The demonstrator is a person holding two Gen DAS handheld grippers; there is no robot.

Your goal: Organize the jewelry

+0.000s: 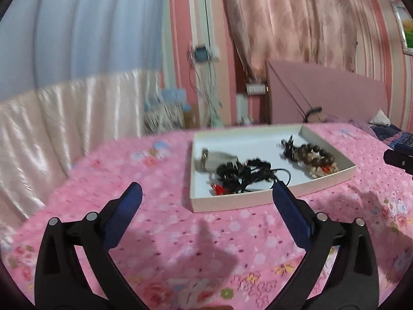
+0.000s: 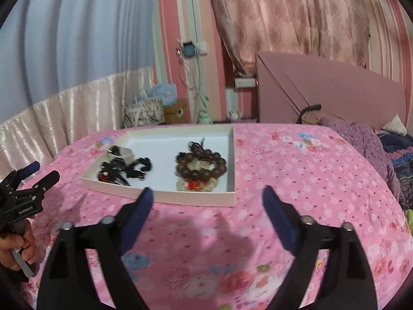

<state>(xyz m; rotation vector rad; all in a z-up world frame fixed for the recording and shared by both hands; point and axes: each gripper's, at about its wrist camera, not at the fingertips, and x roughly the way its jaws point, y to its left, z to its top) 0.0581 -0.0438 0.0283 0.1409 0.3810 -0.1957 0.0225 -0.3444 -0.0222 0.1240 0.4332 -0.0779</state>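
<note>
Left gripper (image 1: 206, 193) and right gripper (image 2: 207, 193) both angle slightly downward over the pink bedspread (image 2: 296, 168), jaws spread wide, nothing between them. A hand (image 2: 15, 248) grips the left tool's handle at lower left of the right view. The bead bracelets (image 2: 201, 165) and black cords (image 2: 126, 170) lie inside the white tray (image 2: 196, 198), centre frame, just beyond the fingertips.

A shallow white tray (image 2: 231, 155) is laid flat on the pink floral bedspread. At its 3 o'clock side a brown wooden bead bracelet (image 2: 201, 166) is coiled around a pale bead bracelet (image 2: 196, 184) with a red charm. At 9 o'clock a tangle of black cords and beads (image 2: 126, 169) is heaped below a whitish bangle (image 2: 122, 152).
</note>
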